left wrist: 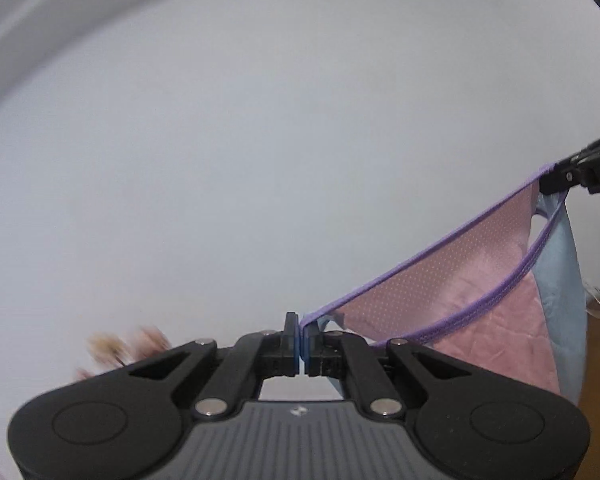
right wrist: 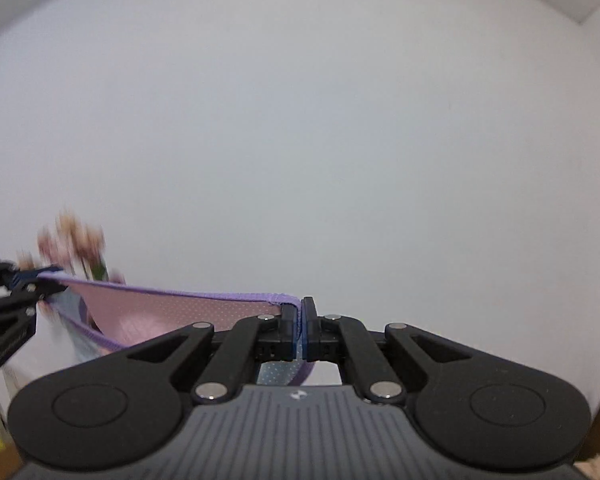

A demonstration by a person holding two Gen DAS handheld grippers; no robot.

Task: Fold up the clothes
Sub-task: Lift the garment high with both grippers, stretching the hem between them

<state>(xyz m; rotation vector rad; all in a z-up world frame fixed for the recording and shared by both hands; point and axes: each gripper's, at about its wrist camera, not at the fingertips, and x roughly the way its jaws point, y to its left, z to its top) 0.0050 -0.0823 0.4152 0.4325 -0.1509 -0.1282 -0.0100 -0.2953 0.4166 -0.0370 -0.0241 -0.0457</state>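
Surroundings: plain white wall ahead, blurred flowers low left – nothing blocking | Count: one garment, pink and pale blue with purple trim, hanging in the air | Grippers: left gripper and right gripper – two, each clamped on the trim at opposite ends.

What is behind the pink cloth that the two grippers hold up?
Behind the pink cloth is a plain white wall, with blurry flowers off to one side. Whatever is right behind the cloth is covered. The left gripper and right gripper pinch its purple edge.
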